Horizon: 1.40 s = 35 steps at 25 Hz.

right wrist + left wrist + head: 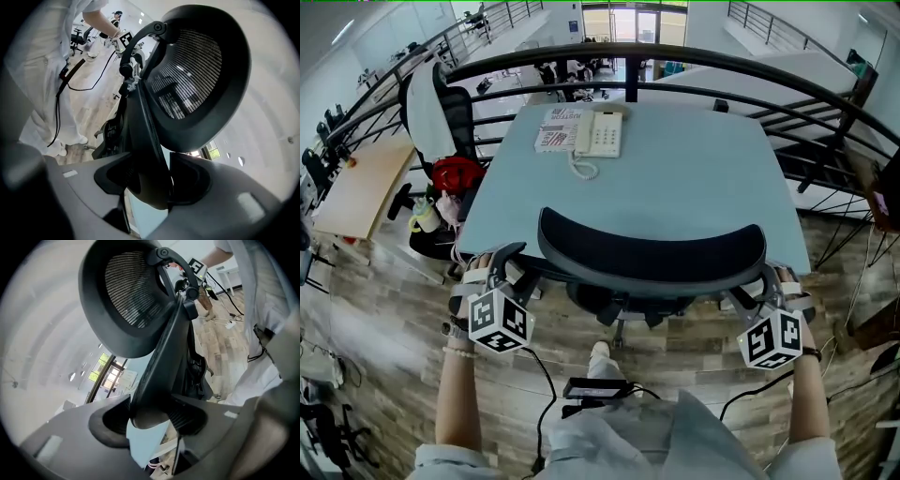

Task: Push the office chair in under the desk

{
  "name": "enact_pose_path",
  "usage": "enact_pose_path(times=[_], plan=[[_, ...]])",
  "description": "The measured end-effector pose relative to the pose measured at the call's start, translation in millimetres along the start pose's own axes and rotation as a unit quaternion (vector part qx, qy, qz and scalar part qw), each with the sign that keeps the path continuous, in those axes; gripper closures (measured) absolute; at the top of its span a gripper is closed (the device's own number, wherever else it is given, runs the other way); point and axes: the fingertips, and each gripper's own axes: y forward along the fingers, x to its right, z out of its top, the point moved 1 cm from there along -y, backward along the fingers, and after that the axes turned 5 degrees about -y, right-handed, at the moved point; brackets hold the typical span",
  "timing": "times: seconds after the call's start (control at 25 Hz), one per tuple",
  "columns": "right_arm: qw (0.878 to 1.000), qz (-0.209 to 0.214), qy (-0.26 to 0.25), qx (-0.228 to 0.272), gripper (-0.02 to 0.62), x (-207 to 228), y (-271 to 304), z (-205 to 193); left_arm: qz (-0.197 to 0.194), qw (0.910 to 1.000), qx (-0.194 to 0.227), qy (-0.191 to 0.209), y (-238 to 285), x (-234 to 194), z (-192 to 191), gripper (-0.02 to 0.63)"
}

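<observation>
The black office chair stands tucked against the front edge of the pale blue desk, its curved mesh back facing me. My left gripper is at the left side of the chair's back. A black frame bar lies between its jaws, which stand wide and do not clamp it, in the left gripper view. My right gripper is at the back's right side. There the jaws close on the matching frame bar below the mesh back.
A cream telephone and a booklet lie at the desk's far side. A dark curved railing runs behind the desk. Another chair draped in white and a red bag stand at the left, beside a wooden table.
</observation>
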Motion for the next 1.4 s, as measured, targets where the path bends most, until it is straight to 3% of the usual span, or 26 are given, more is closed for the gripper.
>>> enact_pose_path(times=[0.16,0.28,0.44,0.64,0.84,1.0,1.16,1.4], plan=[[0.999,-0.018,0.032,0.014,0.373,-0.8,-13.4,9.2,0.013,0.9994,-0.006,-0.032,-16.1,-1.0,-11.0,0.397],[0.998,-0.034,0.047,0.017,0.374,-0.2,-20.0,14.5,0.015,0.9953,0.023,-0.093,-34.1,2.0,-7.8,0.399],[0.991,-0.058,0.113,0.05,0.376,3.3,-30.9,25.5,0.01,0.9783,0.103,-0.179,-57.0,9.3,24.4,0.402],[0.97,-0.067,0.213,0.092,0.414,2.2,-44.3,45.3,-0.01,0.9521,0.175,-0.251,-76.9,18.5,60.4,0.407],[0.95,-0.068,0.277,0.124,0.48,-3.4,-53.8,60.2,-0.011,0.946,0.206,-0.251,-83.9,27.8,91.2,0.455],[0.931,-0.065,0.331,0.139,0.525,-8.5,-58.6,69.1,-0.01,0.9313,0.232,-0.28,-88.1,30.8,106.1,0.548],[0.929,-0.068,0.335,0.144,0.537,-9.7,-58.6,77.2,-0.009,0.9225,0.242,-0.3,-90.1,32.4,110.0,0.603],[0.917,-0.1,0.354,0.158,0.568,0.4,-60.4,77.2,-0.013,0.917,0.251,-0.309,-88.4,33.2,118.5,0.603]])
